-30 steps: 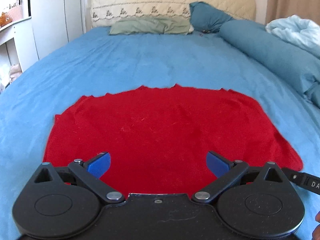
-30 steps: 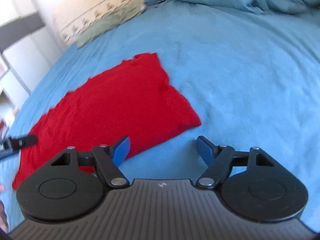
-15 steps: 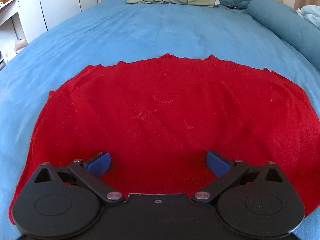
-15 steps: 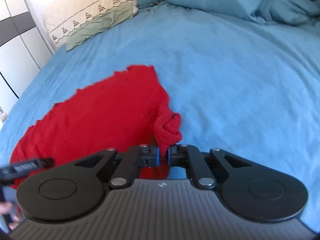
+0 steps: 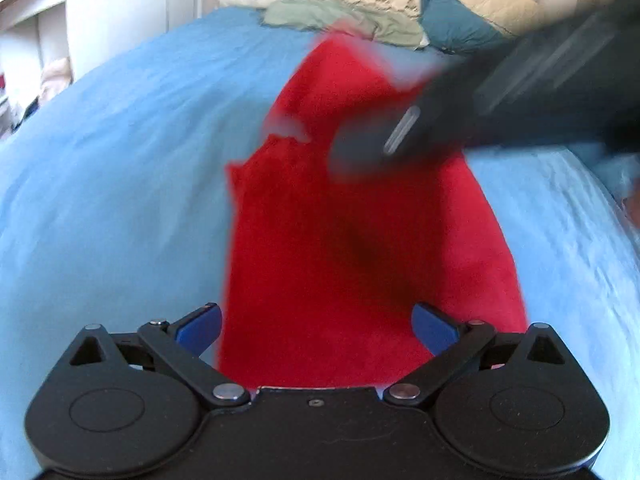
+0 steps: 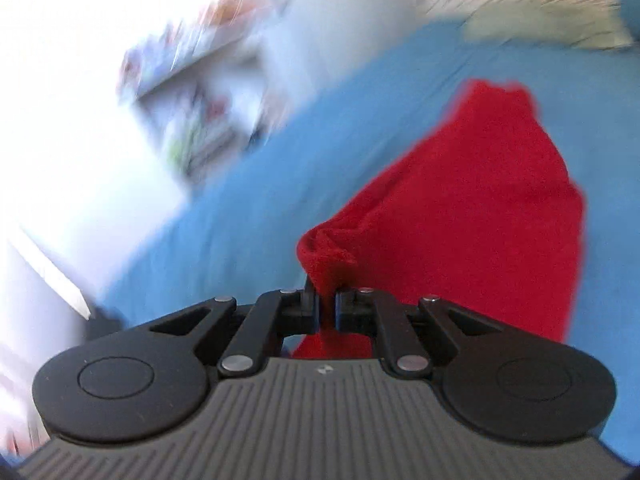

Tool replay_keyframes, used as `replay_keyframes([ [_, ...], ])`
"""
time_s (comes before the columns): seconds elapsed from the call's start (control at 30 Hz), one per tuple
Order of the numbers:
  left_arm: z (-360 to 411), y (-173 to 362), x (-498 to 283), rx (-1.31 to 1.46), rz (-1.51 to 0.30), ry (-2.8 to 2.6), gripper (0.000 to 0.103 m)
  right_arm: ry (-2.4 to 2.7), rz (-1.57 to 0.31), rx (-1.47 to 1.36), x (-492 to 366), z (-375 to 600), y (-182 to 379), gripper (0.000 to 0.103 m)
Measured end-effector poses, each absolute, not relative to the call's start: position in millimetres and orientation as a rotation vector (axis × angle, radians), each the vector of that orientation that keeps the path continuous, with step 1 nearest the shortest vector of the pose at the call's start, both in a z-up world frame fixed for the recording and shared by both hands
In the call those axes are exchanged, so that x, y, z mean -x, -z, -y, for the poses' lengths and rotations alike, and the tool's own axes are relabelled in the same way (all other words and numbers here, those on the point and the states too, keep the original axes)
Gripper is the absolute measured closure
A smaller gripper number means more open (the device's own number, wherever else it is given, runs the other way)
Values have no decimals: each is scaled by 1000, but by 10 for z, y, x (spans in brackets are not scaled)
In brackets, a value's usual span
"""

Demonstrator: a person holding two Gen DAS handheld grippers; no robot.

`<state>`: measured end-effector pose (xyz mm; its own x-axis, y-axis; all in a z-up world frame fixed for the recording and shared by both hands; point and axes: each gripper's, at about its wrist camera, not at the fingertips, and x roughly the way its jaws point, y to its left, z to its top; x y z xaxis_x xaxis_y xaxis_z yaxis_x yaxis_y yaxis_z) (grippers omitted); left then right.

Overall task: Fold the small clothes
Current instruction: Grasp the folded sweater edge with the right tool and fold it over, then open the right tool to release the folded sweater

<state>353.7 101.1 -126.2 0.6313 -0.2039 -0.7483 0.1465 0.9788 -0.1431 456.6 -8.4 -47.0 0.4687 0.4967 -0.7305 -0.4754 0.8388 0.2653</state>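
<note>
Right tool (image 6: 328,306) pinching bunched corner of red garment (image 6: 480,216), cloth lifted off blue bed (image 6: 248,216). Left tool (image 5: 316,326) spread wide, low over near edge of garment (image 5: 360,248). Dark blurred shape crossing upper right, probably right tool.

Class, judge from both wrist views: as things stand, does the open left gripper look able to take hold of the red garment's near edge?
Probably yes. The left gripper is open just above the red garment, with nothing between its fingers and the cloth. The right gripper holds another part, farther along.
</note>
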Motion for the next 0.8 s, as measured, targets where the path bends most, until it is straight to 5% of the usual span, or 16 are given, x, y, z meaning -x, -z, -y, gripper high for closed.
replay_keyframes([
  [0.1, -1197, 1424, -3376, 80, -898, 205, 1, -564, -1005, 64, -4622, -182, 930, 78],
  [0.17, -1274, 1482, -3296, 98, -905, 223, 1, -523, -987, 95, -4570, -199, 992, 59],
  [0.23, -1328, 1480, -3231, 111, -892, 242, 1, -545, -927, 68, -4447, -117, 878, 23],
  [0.4, -1413, 1329, -3168, 175, -842, 239, 1, -470, -711, 126, -4011, 350, 443, 0],
  [0.8, -1450, 1225, -3329, 247, -798, 177, 1, -213, -747, 220, -3154, 1025, 1198, 7],
])
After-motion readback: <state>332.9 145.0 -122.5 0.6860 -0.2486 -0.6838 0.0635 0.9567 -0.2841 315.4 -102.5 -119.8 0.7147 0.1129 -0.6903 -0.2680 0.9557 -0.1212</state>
